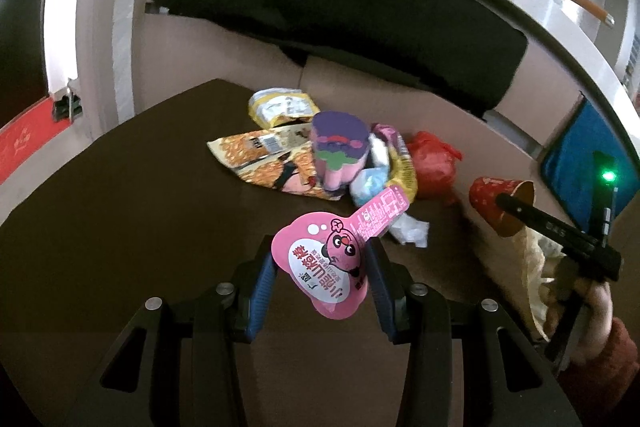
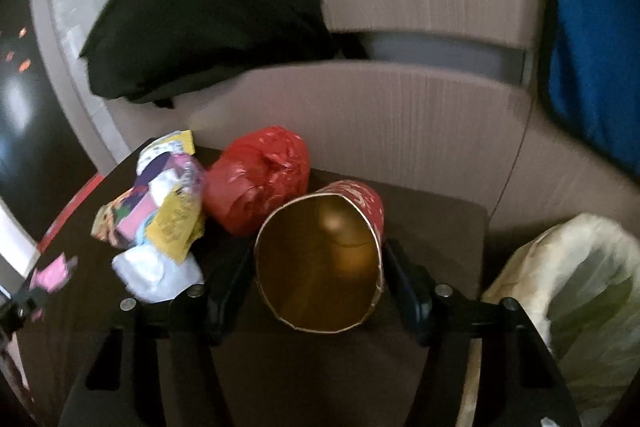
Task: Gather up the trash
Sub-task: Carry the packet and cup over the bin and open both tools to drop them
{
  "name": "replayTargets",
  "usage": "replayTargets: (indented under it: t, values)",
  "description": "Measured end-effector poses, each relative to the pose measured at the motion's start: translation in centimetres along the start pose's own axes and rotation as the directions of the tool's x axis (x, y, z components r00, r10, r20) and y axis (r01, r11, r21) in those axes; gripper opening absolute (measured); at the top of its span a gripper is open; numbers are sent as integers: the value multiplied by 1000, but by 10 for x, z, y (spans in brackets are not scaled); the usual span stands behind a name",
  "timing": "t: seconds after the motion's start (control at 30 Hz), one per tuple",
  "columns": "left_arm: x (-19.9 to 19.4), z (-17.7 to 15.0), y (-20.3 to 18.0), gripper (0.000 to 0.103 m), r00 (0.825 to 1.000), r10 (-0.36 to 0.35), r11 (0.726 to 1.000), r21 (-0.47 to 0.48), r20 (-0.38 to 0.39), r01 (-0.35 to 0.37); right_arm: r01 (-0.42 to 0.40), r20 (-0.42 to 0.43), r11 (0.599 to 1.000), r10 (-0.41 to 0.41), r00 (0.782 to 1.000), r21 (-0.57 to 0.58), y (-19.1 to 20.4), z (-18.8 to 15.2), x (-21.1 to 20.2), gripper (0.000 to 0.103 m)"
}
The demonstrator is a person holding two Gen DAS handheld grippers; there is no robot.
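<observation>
In the left wrist view my left gripper (image 1: 320,245) is shut on a pink cartoon-printed wrapper (image 1: 332,263), held just above the dark table (image 1: 120,207). Beyond it lies a pile of trash: an orange noodle packet (image 1: 256,155), a purple and pink cup (image 1: 340,147), a red plastic bag (image 1: 434,163) and a white tissue (image 1: 410,229). At the right of that view my right gripper (image 1: 516,211) is at a red paper cup (image 1: 492,199). The right wrist view shows that cup (image 2: 320,263) on its side, mouth towards the camera, with my right gripper (image 2: 318,249) shut on its sides.
A bin lined with a pale plastic bag (image 2: 580,287) stands off the table's right edge. A beige sofa with a black cushion (image 2: 208,19) and a blue cloth (image 2: 592,47) rises behind the table. A person's hand (image 1: 596,311) in a red sleeve holds the right gripper.
</observation>
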State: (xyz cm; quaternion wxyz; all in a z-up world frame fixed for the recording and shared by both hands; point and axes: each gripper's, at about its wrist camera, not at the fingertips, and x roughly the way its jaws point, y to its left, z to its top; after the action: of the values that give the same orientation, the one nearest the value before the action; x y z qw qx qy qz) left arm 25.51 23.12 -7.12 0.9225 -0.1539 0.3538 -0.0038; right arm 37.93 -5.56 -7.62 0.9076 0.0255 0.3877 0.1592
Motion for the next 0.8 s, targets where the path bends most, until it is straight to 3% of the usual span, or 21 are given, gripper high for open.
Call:
replayTargets:
  t: [0.27, 0.5, 0.8]
  values:
    - [-14, 2, -29, 45, 999, -43, 999, 34, 7, 43, -128, -17, 992, 127, 992, -16, -3, 0, -60, 60]
    - [-44, 21, -77, 45, 991, -80, 990, 120, 108, 67, -100, 69, 992, 106, 992, -80, -2, 2, -109, 60]
    - [-86, 50, -159, 45, 954, -147, 965, 250, 262, 81, -57, 185, 993, 76, 980, -104, -26, 11, -172, 60]
